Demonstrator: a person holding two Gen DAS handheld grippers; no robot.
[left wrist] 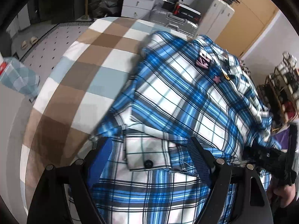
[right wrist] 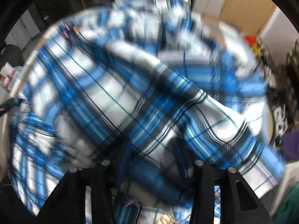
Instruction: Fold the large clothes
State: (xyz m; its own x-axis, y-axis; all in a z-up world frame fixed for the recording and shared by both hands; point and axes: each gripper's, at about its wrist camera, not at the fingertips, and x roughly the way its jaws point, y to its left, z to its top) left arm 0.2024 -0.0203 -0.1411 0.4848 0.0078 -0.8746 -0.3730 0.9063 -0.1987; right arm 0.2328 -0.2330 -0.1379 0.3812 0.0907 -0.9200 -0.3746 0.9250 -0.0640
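Plaid fabric fills both views: a blue, white and black checked shirt lies spread over a bed covered in a brown, white and pale-blue check sheet. In the left wrist view the left tongs stand spread, their fingers either side of a buttoned cuff that lies on the shirt's near edge; cloth passes between the fingers, yet whether they actually pinch it cannot be told. At the right edge of that view the right tongs reach into the shirt's far side, with the person's hand behind them. The right wrist view is heavily blurred: the shirt bulges right in front of the right tongs, a fold running into the gap between them, but their grip cannot be made out. White drawers and a silver case stand beyond the bed.
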